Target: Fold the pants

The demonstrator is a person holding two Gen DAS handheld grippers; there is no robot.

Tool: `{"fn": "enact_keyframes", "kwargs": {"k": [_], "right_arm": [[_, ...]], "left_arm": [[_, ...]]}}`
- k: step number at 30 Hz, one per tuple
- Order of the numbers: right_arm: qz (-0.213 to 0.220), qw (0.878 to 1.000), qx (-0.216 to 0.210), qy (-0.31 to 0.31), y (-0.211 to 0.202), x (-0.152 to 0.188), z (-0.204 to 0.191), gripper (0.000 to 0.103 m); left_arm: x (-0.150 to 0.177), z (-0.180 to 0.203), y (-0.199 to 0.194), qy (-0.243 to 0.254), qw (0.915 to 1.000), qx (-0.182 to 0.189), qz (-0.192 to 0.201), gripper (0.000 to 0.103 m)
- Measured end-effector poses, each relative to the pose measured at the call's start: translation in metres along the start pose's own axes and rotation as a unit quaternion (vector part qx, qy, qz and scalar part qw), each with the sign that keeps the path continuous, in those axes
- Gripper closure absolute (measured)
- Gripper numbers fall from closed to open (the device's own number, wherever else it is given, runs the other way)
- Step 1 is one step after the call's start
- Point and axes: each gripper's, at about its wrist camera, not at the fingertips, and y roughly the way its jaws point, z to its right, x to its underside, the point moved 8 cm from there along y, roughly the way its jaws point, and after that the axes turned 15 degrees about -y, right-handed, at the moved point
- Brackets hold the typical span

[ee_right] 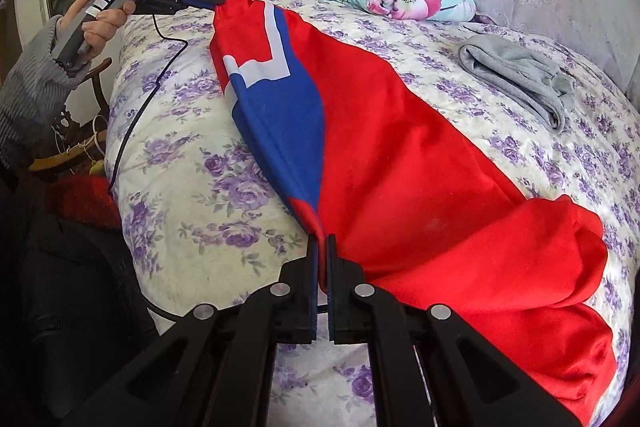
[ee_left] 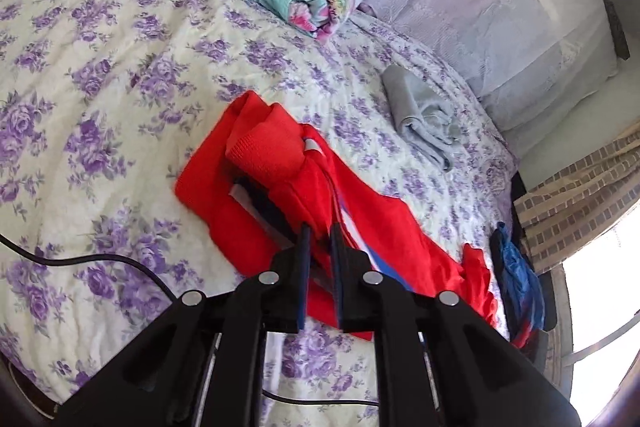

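Left wrist view: left gripper [ee_left: 320, 229] clamped on a bunched edge of the red pants [ee_left: 280, 171], cloth pinched between near-closed fingers [ee_left: 305, 247], the rest piled on the floral bedspread [ee_left: 120, 67] near a folded grey garment [ee_left: 424, 115]. Right wrist view: right gripper [ee_right: 322, 241] pinched tight on the opposite edge, pants stretched across the bed toward the far gripper.
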Motion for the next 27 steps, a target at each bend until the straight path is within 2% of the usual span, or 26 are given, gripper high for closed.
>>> {"fn": "enact_keyframes", "kwargs": {"k": [3, 5, 8, 11, 12, 13, 14, 16, 17, 18, 19, 21, 23, 25, 26, 27], "right_arm": [[0.003, 1.000, -0.009, 0.015, 0.004, 0.003, 0.001, 0.099], [0.004, 1.000, -0.014, 0.020, 0.005, 0.005, 0.002, 0.099], [0.005, 0.999, -0.022, 0.030, 0.007, 0.006, 0.003, 0.099], [0.008, 0.999, -0.026, 0.040, 0.009, 0.006, 0.004, 0.098], [0.010, 0.999, -0.025, 0.042, 0.009, 0.007, 0.004, 0.098], [0.012, 0.999, -0.024, 0.045, 0.009, 0.007, 0.005, 0.098], [0.013, 0.999, -0.023, 0.047, 0.009, 0.008, 0.005, 0.098], [0.017, 0.998, -0.020, 0.052, 0.009, 0.009, 0.005, 0.098], [0.020, 0.998, -0.021, 0.055, 0.009, 0.009, 0.005, 0.098], [0.023, 0.998, -0.022, 0.059, 0.009, 0.010, 0.005, 0.097], [0.026, 0.997, -0.024, 0.064, 0.009, 0.010, 0.006, 0.097], [0.030, 0.997, -0.030, 0.071, 0.008, 0.011, 0.007, 0.097], [0.036, 0.995, -0.040, 0.079, 0.005, 0.009, 0.009, 0.094], [0.056, 0.993, -0.049, 0.093, -0.006, 0.005, 0.013, 0.087], [0.073, 0.991, -0.047, 0.102, -0.017, 0.004, 0.016, 0.076], [0.092, 0.989, -0.036, 0.114, -0.029, 0.003, 0.024, 0.060]], "left_arm": [[-0.008, -0.045, 0.000, -0.053, 0.9973, -0.048, 0.019, 0.091], [-0.010, -0.060, -0.008, -0.075, 0.9953, -0.050, 0.035, 0.091], [-0.006, -0.036, -0.022, -0.037, 0.9971, -0.036, 0.057, 0.091], [0.005, 0.014, -0.018, 0.028, 0.9984, -0.004, 0.050, 0.088], [0.009, 0.029, -0.010, 0.046, 0.9982, 0.004, 0.040, 0.084], [0.012, 0.040, 0.001, 0.058, 0.9979, 0.003, 0.029, 0.065], [0.015, 0.044, 0.016, 0.070, 0.9972, -0.014, 0.020, 0.049], [0.012, 0.030, 0.045, 0.081, 0.9933, -0.080, 0.020, 0.049], [0.009, 0.014, 0.059, 0.073, 0.9921, -0.101, 0.012, 0.061], [0.009, -0.003, 0.072, 0.049, 0.9934, -0.103, -0.008, 0.069], [0.007, -0.012, 0.072, 0.031, 0.9952, -0.092, -0.001, 0.081], [0.008, -0.015, 0.063, 0.016, 0.9972, -0.072, 0.002, 0.081], [0.010, -0.007, 0.048, 0.013, 0.9977, -0.063, 0.022, 0.083], [0.020, 0.016, 0.039, 0.055, 0.9962, -0.060, 0.032, 0.082], [0.028, 0.032, 0.036, 0.083, 0.9946, -0.054, 0.031, 0.080], [0.039, 0.050, 0.036, 0.110, 0.9927, -0.043, 0.026, 0.077]]}}
